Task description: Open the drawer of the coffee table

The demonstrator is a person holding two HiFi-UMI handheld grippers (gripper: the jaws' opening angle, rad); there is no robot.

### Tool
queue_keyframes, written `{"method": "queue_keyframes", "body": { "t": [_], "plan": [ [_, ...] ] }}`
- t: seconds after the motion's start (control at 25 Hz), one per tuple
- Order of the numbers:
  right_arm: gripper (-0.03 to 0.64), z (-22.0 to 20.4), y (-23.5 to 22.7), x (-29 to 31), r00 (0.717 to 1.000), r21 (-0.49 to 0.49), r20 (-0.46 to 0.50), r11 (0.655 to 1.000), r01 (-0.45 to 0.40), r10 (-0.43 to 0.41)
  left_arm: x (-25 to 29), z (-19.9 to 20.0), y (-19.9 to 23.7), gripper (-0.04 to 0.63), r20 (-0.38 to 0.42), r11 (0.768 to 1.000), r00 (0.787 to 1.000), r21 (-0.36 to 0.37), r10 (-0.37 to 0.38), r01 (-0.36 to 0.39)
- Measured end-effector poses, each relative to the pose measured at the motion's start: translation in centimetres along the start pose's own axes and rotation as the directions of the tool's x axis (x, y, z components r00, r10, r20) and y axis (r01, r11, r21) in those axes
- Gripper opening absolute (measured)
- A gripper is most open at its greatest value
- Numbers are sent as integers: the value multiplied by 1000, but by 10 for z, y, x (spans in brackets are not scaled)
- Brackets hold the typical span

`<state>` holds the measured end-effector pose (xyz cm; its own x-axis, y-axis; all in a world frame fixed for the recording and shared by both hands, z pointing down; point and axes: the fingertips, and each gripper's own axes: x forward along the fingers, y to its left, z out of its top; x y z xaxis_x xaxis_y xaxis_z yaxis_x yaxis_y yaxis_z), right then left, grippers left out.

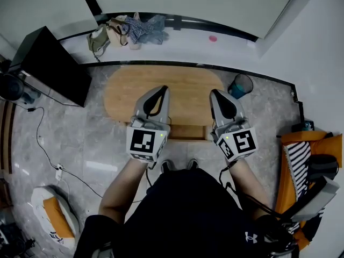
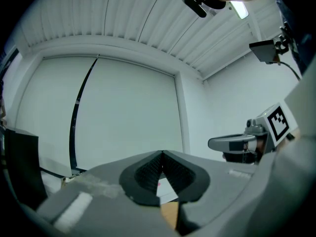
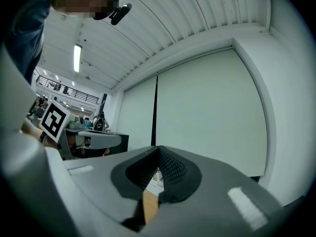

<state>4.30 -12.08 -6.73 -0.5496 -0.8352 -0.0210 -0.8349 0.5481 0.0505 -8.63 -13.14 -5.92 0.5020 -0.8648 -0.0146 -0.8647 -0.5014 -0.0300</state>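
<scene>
The left gripper [image 1: 163,88] and right gripper [image 1: 214,92] are held side by side over the near half of the oval wooden coffee table [image 1: 183,82]. The fingers of all 2 are pressed together, pinching nothing. The drawer [image 1: 188,132] juts from the table's near edge, between them.

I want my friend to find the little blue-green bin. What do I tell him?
Start at the big oval wooden coffee table in the middle of the floor. Look past its right end, where a small round bin stands on the grey floor. It is the only blue-green thing nearby, with a dark open top.
</scene>
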Motion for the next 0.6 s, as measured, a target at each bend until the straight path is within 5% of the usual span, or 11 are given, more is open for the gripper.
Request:
{"method": "queue_keyframes", "body": {
  "t": [0.6],
  "plan": [
    [2,-7,17,4,1000,11,-3,999,31,-31,-10,-9,10,2,-8,999,999,-11,-35,35]
  ]
}}
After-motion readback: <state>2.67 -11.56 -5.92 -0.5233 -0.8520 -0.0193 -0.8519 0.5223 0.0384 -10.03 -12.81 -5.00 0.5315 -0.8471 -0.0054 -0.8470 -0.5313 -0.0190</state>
